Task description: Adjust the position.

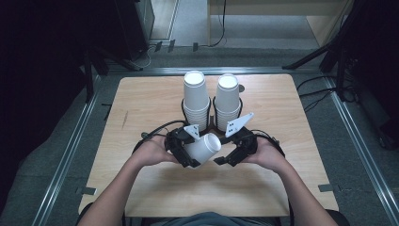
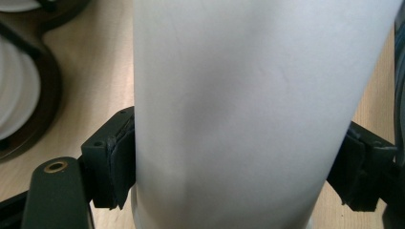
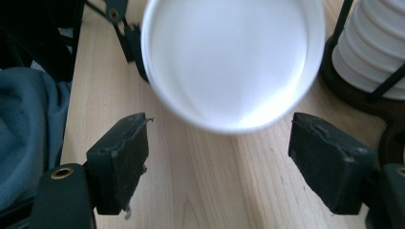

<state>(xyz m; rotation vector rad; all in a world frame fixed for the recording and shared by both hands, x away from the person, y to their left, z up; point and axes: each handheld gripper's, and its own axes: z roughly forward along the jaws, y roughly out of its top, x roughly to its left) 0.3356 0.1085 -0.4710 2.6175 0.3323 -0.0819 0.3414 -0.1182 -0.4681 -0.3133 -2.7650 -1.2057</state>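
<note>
My left gripper [image 1: 190, 153] pinches the white paper cup [image 1: 204, 147] by its sidewall, lying tilted above the table [image 1: 141, 103] with its flat base pointing at my right gripper [image 1: 230, 157], whose spread jaws wait just short of it

In front of me is a light wooden counter [image 1: 141, 103] with rounded corners. At its far middle stands a dark wire holder [image 1: 211, 123], bearing two upright stacks of white paper cups [image 1: 195, 96] side by side.
</note>
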